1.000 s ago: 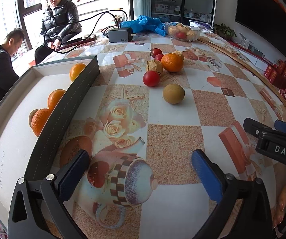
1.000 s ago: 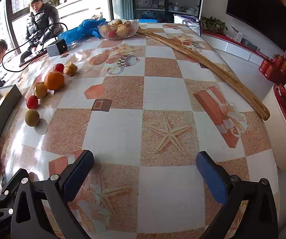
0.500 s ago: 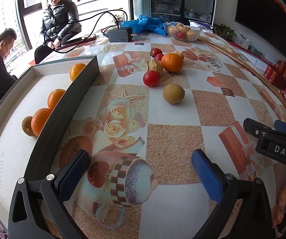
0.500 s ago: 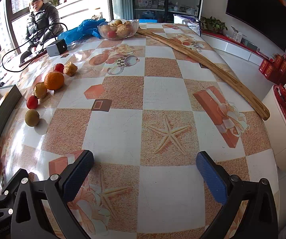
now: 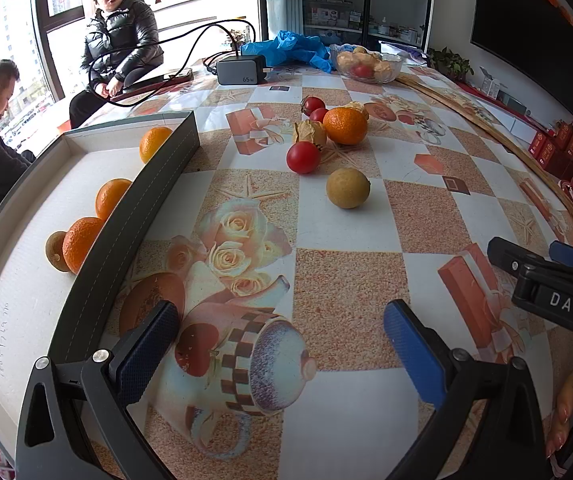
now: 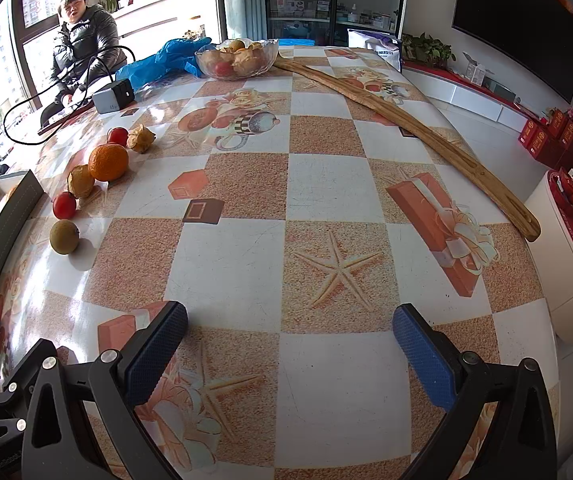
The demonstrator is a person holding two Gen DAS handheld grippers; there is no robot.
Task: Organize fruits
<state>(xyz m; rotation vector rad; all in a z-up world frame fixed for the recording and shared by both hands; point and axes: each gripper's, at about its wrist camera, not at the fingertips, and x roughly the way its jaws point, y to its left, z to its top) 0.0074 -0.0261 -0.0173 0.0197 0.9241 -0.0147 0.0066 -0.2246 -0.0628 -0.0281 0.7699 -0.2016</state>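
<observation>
Left gripper (image 5: 280,346) released w/ nothing between, low center, right gripper (image 6: 290,350) same, oranges in tray (image 5: 98,224) at left, brown fruit (image 5: 348,188) on desk (image 5: 350,280) center.

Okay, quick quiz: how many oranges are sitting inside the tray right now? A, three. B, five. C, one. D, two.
A: the left wrist view shows three oranges in the tray, one at the far end, one midway and the nearest one, next to a small brown fruit.
</observation>
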